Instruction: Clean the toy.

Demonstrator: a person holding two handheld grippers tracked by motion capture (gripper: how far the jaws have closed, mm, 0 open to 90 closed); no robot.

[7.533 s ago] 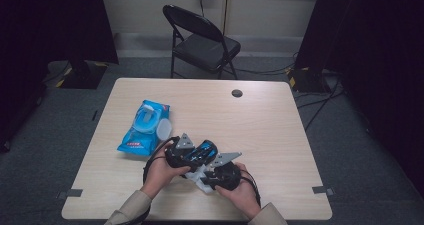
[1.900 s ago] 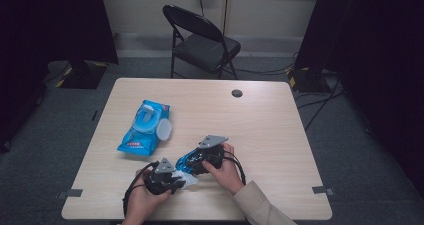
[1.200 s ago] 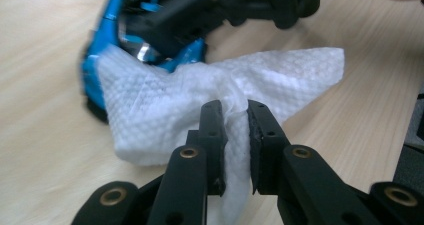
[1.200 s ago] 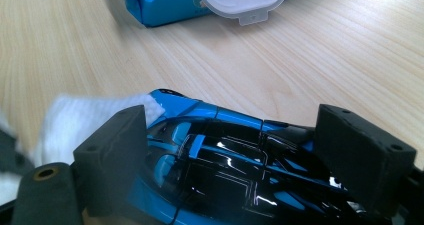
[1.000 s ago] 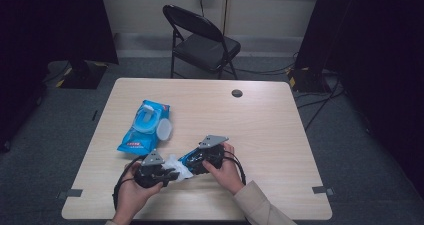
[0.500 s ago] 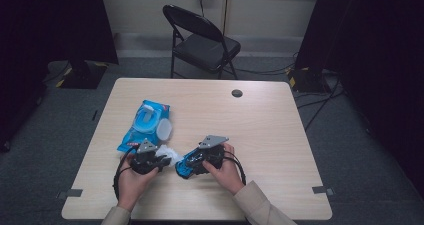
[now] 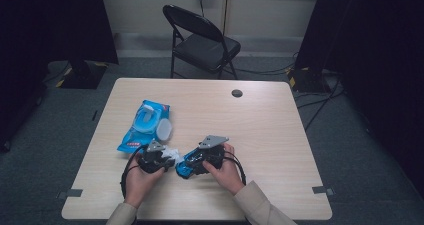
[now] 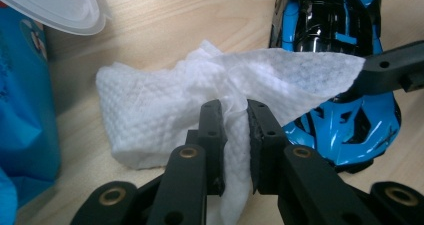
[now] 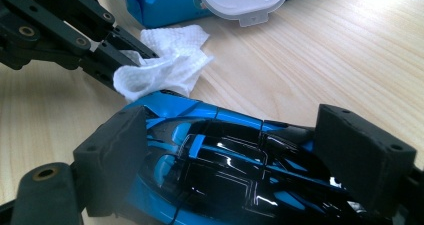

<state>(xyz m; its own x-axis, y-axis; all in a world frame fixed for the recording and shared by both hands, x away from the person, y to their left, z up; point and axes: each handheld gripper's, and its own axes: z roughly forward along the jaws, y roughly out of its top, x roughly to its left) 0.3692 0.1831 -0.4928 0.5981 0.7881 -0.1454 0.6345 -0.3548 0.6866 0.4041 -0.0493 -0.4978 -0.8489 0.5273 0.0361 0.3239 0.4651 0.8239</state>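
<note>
High view shows the blue wipes pack (image 7: 145,126) left of centre on the table (image 7: 280,135), lid flipped open. Nearer the front edge, the left gripper (image 8: 234,116) clamps a white wipe (image 8: 165,105) between its fingers, touching the blue toy car (image 9: 220,155). The right gripper (image 9: 240,160) grips that car by its sides.

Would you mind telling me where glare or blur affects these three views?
High view: dim, dark surroundings, the table evenly lit. Left gripper view: the wipe is sharp, the pack at the edge blurred. Right gripper view: highlights glint on the glossy car, and the far tabletop washes out.

Wipe (image 8: 165,115) between pack (image 7: 145,126) and car (image 7: 187,166)
</note>
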